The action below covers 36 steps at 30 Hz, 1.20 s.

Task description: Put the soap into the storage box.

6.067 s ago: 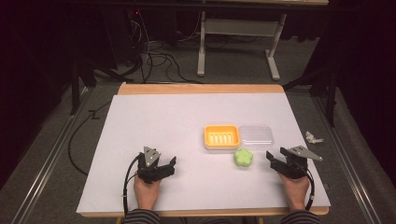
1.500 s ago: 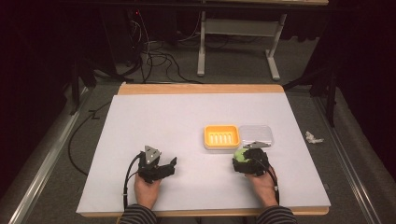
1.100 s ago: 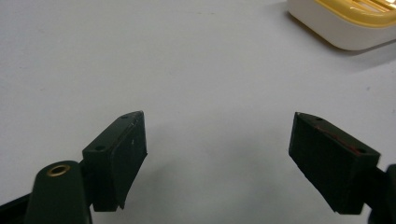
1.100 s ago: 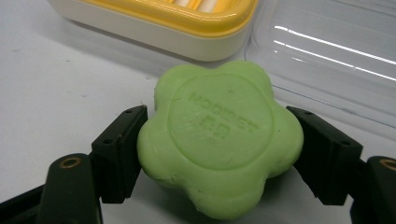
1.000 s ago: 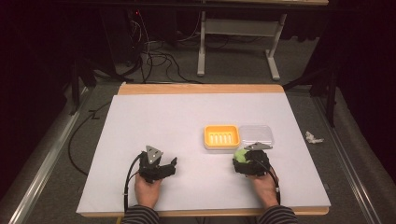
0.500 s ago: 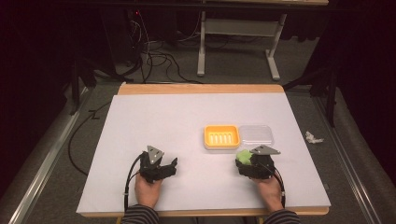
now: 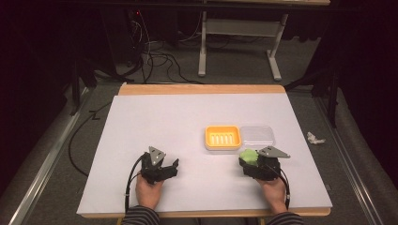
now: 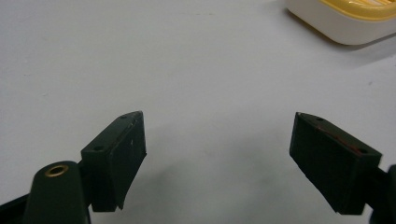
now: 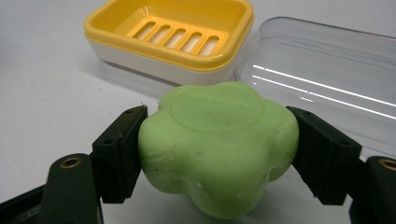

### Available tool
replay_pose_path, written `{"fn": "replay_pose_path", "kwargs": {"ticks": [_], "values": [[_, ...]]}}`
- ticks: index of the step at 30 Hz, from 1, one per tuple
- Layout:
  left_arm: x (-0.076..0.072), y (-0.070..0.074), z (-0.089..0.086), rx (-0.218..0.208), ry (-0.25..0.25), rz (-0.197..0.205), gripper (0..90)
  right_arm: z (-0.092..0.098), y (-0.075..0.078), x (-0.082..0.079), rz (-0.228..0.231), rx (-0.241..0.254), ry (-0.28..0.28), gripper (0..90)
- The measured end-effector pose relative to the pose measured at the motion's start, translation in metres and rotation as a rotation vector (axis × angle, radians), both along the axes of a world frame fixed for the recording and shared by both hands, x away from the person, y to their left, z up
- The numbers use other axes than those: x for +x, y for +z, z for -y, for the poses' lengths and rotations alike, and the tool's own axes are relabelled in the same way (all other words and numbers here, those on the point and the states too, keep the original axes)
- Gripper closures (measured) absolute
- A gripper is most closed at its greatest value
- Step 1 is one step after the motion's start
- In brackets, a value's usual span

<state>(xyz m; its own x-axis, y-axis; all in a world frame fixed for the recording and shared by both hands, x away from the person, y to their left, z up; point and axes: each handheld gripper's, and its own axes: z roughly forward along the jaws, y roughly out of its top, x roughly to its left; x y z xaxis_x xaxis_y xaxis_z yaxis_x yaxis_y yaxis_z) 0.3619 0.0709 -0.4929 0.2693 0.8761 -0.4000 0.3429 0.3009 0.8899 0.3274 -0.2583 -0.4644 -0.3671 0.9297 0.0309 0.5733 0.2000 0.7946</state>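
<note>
Soap (image 9: 218,147), green and flower-shaped, is clamped in the right tool (image 7: 257,165), just short of the yellow soap dish (image 9: 172,32); the left tool (image 8: 219,163) is held apart, idle on the surface (image 7: 187,122). Carrying appears in hand; next, a short forward reach and release over the dish is judged needed.

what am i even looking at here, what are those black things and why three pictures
A person sits at a white table with a hand-held two-jaw gripper in each hand. The high view looks down from above. The other two come from cameras riding on the grippers, looking along their black jaws.

The left gripper is open, with nothing between its jaws. The right gripper is shut on a green flower-shaped soap.

Just beyond the soap sit a yellow soap dish with drain slots and, beside it, a clear plastic lid. A small crumpled white scrap lies off the table's right edge.
</note>
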Motion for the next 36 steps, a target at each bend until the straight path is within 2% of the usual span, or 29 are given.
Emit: {"fn": "replay_pose_path", "kwargs": {"ticks": [8,16,28,36], "values": [[0.000,0.000,0.000,-0.002,-0.002,0.002,19.2,0.003,0.010,0.001,0.044,0.015,0.019,25.5],[-0.001,0.000,0.000,0.002,-0.004,0.004,18.9,0.002,0.014,0.008,0.043,0.023,0.030,25.6],[-0.001,0.000,-0.001,-0.003,-0.007,0.005,18.8,-0.004,0.033,0.019,0.057,0.018,0.057,25.5],[-0.002,0.001,-0.001,-0.009,-0.013,0.007,18.8,-0.014,0.040,0.030,0.055,0.000,0.073,25.6]]}}
